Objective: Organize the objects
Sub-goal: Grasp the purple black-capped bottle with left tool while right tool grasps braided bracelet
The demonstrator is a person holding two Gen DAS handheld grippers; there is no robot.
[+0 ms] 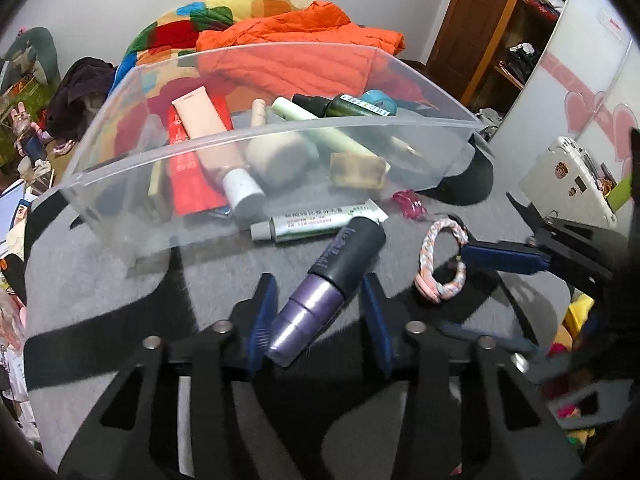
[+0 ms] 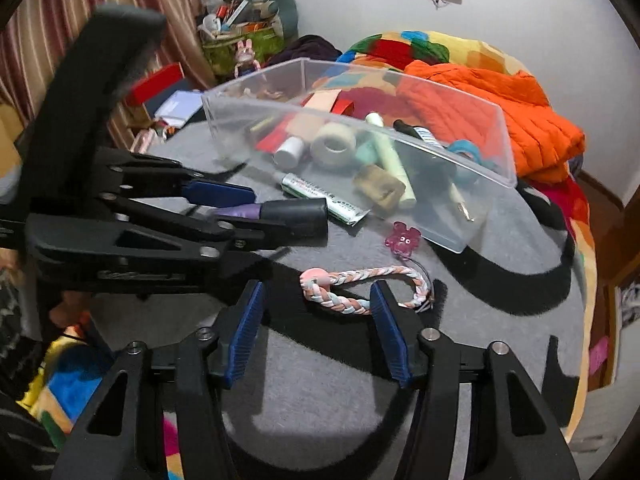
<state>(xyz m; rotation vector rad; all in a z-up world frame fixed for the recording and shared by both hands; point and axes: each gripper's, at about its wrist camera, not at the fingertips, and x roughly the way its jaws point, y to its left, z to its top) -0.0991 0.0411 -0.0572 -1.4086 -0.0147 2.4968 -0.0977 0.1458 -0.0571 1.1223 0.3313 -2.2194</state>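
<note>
A purple bottle with a black cap [image 1: 324, 280] lies on the grey surface between the fingers of my left gripper [image 1: 320, 312], which is open around it; the left pad is close to it. In the right wrist view the bottle [image 2: 280, 212] sits between the left gripper's fingers. My right gripper [image 2: 316, 332] is open and empty, its fingers on either side of a braided pink and white cord loop [image 2: 360, 284], which also shows in the left wrist view [image 1: 440, 256]. A clear plastic bin [image 1: 276, 128] holds several tubes and bottles.
A white and green tube [image 1: 320, 222] and a pink clip [image 1: 410, 202] lie in front of the bin. An orange jacket [image 1: 300, 44] and a colourful quilt lie behind it. A black cap [image 1: 468, 180] sits right of the bin. Clutter surrounds the grey surface.
</note>
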